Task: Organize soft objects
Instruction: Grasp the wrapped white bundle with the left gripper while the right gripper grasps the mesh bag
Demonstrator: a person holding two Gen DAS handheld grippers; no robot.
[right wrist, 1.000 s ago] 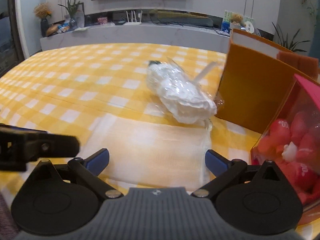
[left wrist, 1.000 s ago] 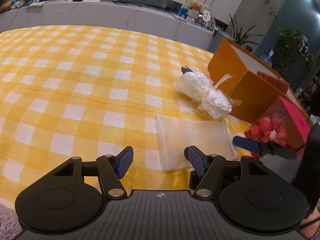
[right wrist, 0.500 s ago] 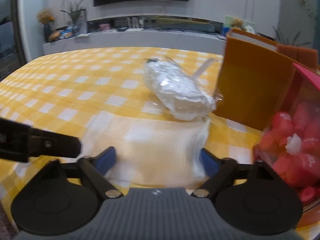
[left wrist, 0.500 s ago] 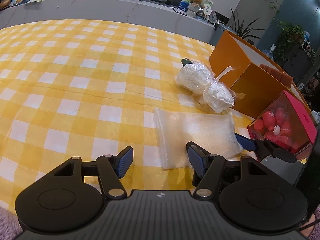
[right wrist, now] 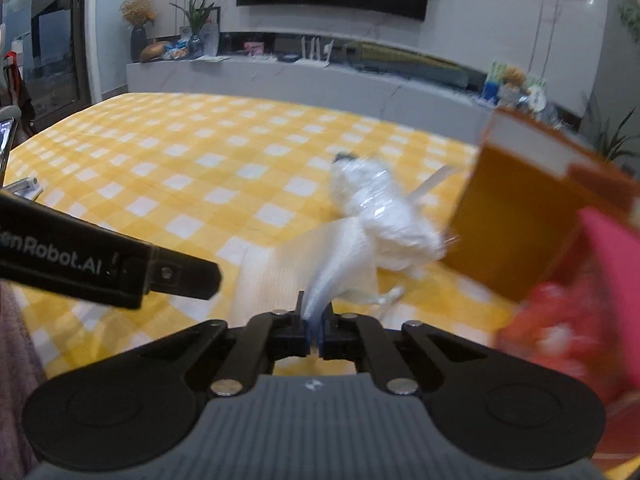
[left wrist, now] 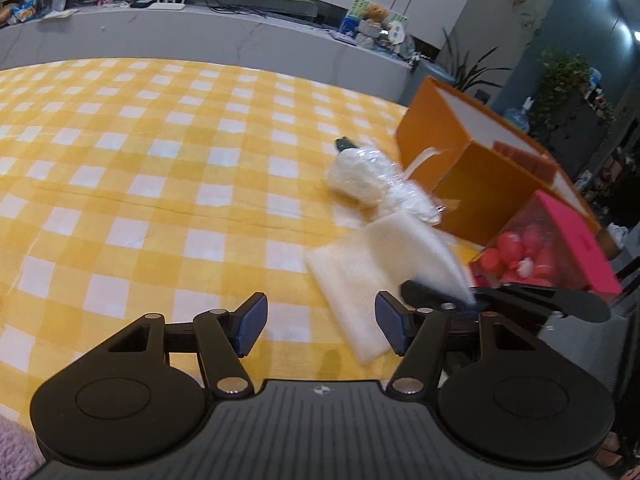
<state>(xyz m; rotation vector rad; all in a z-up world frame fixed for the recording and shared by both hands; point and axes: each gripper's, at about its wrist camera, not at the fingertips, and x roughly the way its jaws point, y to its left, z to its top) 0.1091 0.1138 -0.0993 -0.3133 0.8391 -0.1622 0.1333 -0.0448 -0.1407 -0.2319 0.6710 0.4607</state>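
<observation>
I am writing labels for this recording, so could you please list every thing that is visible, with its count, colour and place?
mesh bag: 1, white, on the tablecloth, one corner pinched and lifted by the right gripper
plastic-wrapped bundle: 1, white, behind the mesh bag, beside the orange box
orange box: 1, orange with white inside, right part of the table
pink box: 1, pink lid, clear wall, red and white pieces inside, nearer than the orange box
tablecloth: 1, yellow and white check, covers the table
left gripper: 1, black with blue pads, open, above the cloth
right gripper: 1, black, shut on the mesh bag
</observation>
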